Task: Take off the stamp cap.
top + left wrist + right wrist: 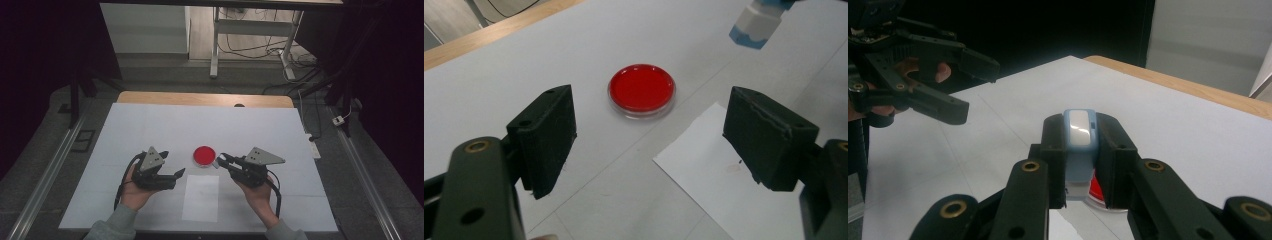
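Note:
A round red dish with a clear lid [204, 155] [642, 90] sits on the white table cover [150, 125]. A white sheet of paper [201, 198] [734, 195] lies just in front of it. My left gripper [173, 164] [649, 116] is open and empty, left of the paper, with its jaws pointing toward the dish. My right gripper [221, 159] [1081, 137] is shut on a small light-blue and white block [1079, 131] [756, 25], held just right of the dish and slightly above the table. The red dish [1098, 192] peeks out beneath its jaws.
A strip of the wooden tabletop [200, 98] shows along the far edge of the cover. Beyond it are a desk frame with cables on the floor [250, 47] and a power strip [313, 145] off the right edge.

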Motion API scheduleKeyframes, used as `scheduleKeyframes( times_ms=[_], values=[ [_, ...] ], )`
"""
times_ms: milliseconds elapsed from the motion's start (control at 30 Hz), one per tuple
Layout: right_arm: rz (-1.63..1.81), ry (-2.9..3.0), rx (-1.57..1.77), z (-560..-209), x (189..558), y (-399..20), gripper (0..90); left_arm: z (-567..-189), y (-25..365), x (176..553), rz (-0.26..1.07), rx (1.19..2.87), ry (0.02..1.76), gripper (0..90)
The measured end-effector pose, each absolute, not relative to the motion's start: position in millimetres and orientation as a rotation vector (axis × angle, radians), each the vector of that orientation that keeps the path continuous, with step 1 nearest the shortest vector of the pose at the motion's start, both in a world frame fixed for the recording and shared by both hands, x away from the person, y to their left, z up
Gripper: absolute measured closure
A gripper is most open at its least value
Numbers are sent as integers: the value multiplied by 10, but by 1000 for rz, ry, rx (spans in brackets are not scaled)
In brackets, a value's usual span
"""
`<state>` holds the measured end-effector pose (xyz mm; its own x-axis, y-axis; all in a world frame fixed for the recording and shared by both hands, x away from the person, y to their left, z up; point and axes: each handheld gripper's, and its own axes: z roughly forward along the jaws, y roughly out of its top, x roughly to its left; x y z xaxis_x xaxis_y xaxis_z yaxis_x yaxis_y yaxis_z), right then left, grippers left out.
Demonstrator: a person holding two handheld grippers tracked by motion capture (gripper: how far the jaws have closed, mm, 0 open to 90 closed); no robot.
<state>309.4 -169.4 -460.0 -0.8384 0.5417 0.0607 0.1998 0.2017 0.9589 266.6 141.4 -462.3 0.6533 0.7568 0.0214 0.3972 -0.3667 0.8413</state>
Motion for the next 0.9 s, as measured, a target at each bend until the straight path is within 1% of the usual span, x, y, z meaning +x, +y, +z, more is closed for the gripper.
scheduleKeyframes(
  times_ms=[900],
  values=[
    [1699, 2175, 716, -4605, 3141, -1697, 750, -4738, 1104, 2707, 487, 2044, 819, 218]
  ],
)
